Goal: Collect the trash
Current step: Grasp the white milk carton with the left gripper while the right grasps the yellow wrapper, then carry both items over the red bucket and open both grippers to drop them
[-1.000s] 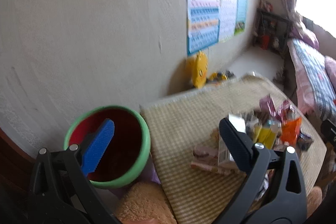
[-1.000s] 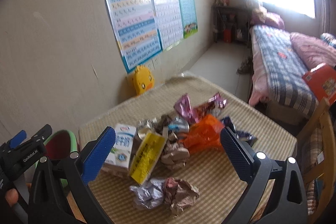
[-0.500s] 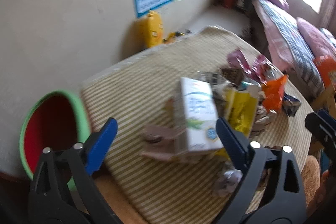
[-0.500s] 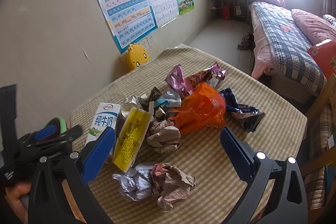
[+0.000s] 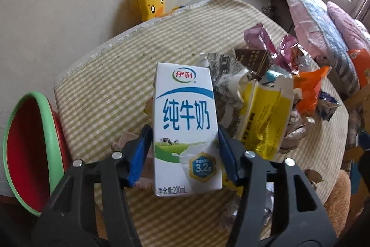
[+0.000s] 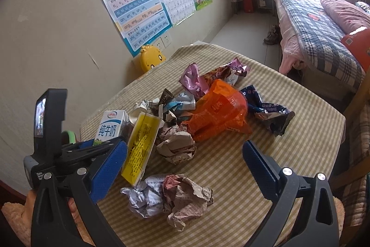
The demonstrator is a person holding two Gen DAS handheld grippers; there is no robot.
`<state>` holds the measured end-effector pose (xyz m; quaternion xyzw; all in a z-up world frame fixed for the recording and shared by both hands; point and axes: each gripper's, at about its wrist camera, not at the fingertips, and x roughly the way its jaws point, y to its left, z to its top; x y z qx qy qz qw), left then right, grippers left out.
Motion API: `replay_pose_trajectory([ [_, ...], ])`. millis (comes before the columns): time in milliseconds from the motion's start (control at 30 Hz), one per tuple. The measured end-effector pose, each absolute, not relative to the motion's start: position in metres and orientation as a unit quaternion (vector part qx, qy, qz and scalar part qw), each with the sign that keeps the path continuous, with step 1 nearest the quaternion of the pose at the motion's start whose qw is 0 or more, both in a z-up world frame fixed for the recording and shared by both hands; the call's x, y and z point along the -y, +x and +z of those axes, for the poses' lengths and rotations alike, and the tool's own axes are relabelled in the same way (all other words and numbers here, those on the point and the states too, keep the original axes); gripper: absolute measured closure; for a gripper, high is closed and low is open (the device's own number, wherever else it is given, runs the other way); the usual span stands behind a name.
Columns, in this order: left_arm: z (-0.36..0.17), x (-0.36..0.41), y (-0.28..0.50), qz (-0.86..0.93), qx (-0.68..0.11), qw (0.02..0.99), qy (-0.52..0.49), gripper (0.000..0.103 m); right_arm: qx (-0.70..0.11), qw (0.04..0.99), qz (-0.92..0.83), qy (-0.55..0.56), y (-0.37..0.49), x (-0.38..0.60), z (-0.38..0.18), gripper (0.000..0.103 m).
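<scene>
My left gripper (image 5: 185, 154) is shut on a white and blue milk carton (image 5: 185, 129), its blue pads against both sides of the carton; the carton also shows in the right wrist view (image 6: 111, 126). A red bin with a green rim (image 5: 30, 149) stands at the table's left edge. My right gripper (image 6: 185, 168) is open and empty above crumpled paper balls (image 6: 168, 196). A yellow box (image 6: 141, 145), an orange bag (image 6: 219, 115) and foil wrappers (image 6: 208, 78) lie in a pile on the table.
The table has a striped yellow cloth (image 5: 111, 75). A yellow duck toy (image 5: 152, 1) stands against the wall under posters (image 6: 136, 6). A bed (image 6: 319, 24) is at the right, beyond the table. A dark blue wrapper (image 6: 270, 110) lies right of the pile.
My left gripper swung from the bin to the table and closed on the milk carton. My right gripper lowered toward the crumpled paper and stayed open.
</scene>
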<state>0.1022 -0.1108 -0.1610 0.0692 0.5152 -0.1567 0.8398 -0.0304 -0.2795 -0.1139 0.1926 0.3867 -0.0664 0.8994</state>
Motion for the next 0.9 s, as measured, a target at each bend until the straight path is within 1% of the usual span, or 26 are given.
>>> replay_pose_trajectory([
  [167, -0.128, 0.097, 0.087, -0.164, -0.478, 0.861, 0.053, 0.049, -0.392, 0.897, -0.059, 0.197, -0.029, 0.278, -0.117, 0.008],
  [333, -0.092, 0.069, 0.068, -0.152, -0.439, 0.885, 0.029, 0.049, -0.402, 0.885, -0.017, 0.234, -0.022, 0.27, -0.12, 0.008],
  [500, -0.077, 0.044, 0.049, -0.12, -0.412, 0.902, 0.041, 0.049, -0.439, 0.852, 0.052, 0.282, 0.004, 0.253, -0.135, 0.025],
  [567, -0.076, 0.036, 0.043, -0.116, -0.411, 0.904, 0.037, 0.049, -0.458, 0.842, 0.057, 0.279, 0.017, 0.246, -0.145, 0.036],
  [667, -0.075, 0.025, 0.04, -0.107, -0.406, 0.907, 0.033, 0.049, -0.481, 0.834, 0.05, 0.267, 0.031, 0.238, -0.158, 0.041],
  [733, -0.075, 0.019, 0.039, -0.103, -0.404, 0.909, 0.023, 0.049, -0.495, 0.826, 0.041, 0.265, 0.038, 0.237, -0.164, 0.043],
  [800, -0.076, 0.012, 0.04, -0.1, -0.403, 0.91, 0.015, 0.049, -0.5, 0.823, 0.037, 0.267, 0.042, 0.237, -0.167, 0.049],
  [867, -0.076, 0.006, 0.04, -0.098, -0.402, 0.91, 0.007, 0.049, -0.502, 0.824, 0.039, 0.261, 0.045, 0.235, -0.167, 0.071],
  [900, -0.077, 0.003, 0.04, -0.097, -0.402, 0.911, 0.004, 0.049, -0.506, 0.823, 0.038, 0.255, 0.046, 0.234, -0.166, 0.072],
])
